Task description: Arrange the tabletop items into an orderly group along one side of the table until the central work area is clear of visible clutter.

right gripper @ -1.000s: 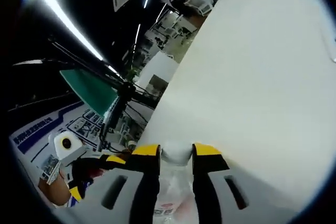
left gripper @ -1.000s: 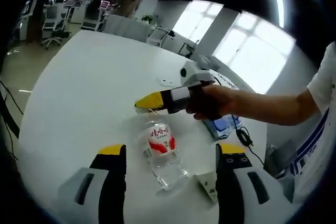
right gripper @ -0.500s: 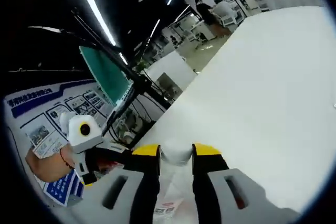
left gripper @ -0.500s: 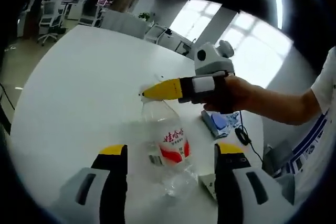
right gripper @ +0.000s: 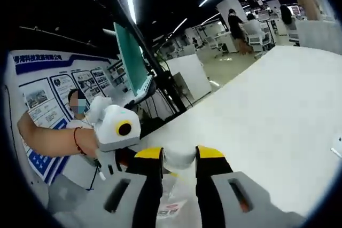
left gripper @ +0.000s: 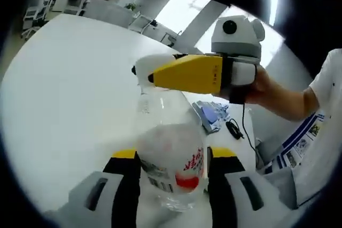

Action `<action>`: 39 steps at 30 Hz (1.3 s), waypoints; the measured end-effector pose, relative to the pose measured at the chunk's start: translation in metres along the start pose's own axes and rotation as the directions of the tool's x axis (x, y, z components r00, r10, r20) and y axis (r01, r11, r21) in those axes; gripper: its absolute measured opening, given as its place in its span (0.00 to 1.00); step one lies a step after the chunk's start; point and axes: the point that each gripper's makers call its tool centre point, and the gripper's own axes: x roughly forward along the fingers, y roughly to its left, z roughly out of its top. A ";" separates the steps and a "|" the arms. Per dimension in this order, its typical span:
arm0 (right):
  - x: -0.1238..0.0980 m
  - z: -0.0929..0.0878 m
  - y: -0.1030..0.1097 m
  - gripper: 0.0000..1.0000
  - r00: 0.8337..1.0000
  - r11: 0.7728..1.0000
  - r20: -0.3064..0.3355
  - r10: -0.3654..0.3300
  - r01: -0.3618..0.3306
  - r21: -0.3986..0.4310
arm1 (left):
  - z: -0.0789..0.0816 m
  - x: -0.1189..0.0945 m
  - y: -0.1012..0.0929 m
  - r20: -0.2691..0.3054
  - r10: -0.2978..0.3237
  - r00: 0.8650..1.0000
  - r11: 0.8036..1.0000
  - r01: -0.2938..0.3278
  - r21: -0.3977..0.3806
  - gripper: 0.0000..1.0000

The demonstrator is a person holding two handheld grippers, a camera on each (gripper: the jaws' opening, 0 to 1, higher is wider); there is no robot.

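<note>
One clear plastic bottle (left gripper: 171, 164) is the thing in hand, raised off the white worktop (left gripper: 64, 94) and standing roughly upright between the two grippers. It looks empty or nearly so, with a red and white label (left gripper: 188, 165) round its middle and a white cap (right gripper: 179, 157) on top, so I judge it light, thin-walled and easy to dent, with a smooth skin that could slip or twist under a loose hold. The right gripper (right gripper: 179, 156) has its yellow-tipped jaws clamped on the neck at the cap, which is the stiffest place to take it; in the left gripper view that same gripper (left gripper: 184, 73) reaches in from the right, held by a person's hand (left gripper: 256, 86). The left gripper (left gripper: 170, 156) has its jaws either side of the labelled body, close against it, but whether they press it or merely flank it I cannot tell. A squeeze there would likely buckle the wall, so the neck hold seems the safer one for carrying. Behind the bottle, near the far edge of the worktop, lie a blue cloth-like item (left gripper: 211, 113) and a dark cable (left gripper: 238, 132). The bottle has yet to be set down along a side.
</note>
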 end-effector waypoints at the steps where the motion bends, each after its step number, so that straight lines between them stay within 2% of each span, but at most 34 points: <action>1: -0.001 0.000 0.001 0.21 1.000 1.000 0.000 -0.008 0.008 -0.014 | -0.001 0.001 0.002 -0.002 -0.006 1.000 1.000 0.005 -0.005 0.45; 11: -0.014 0.005 0.004 0.20 0.999 0.998 0.017 -0.041 0.042 -0.037 | 0.004 0.004 -0.007 -0.011 -0.025 1.000 0.998 0.026 0.052 0.44; 18: -0.026 0.014 0.008 0.20 0.996 0.983 0.029 -0.088 0.092 -0.161 | 0.015 0.011 -0.010 -0.019 -0.033 0.999 0.992 0.035 0.118 0.43; 24: -0.046 0.024 0.005 0.20 0.987 0.964 0.070 -0.144 0.156 -0.214 | 0.029 0.020 -0.022 -0.012 -0.068 0.998 0.985 0.069 0.158 0.42; 27: -0.056 0.026 0.002 0.20 0.981 0.956 0.091 -0.169 0.186 -0.228 | 0.036 0.029 -0.028 -0.027 -0.078 0.997 0.973 0.082 0.216 0.42; 33: -0.082 0.025 -0.003 0.20 0.964 0.936 0.131 -0.232 0.258 -0.239 | 0.041 0.045 -0.042 -0.045 -0.118 0.992 0.955 0.126 0.270 0.42; 36: -0.092 0.026 -0.004 0.20 0.954 0.921 0.152 -0.259 0.292 -0.258 | 0.045 0.052 -0.047 -0.046 -0.130 0.990 0.941 0.138 0.310 0.42; 39: -0.102 0.027 -0.005 0.20 0.940 0.897 0.179 -0.291 0.333 -0.290 | 0.049 0.058 -0.052 -0.047 -0.132 0.990 0.922 0.140 0.361 0.42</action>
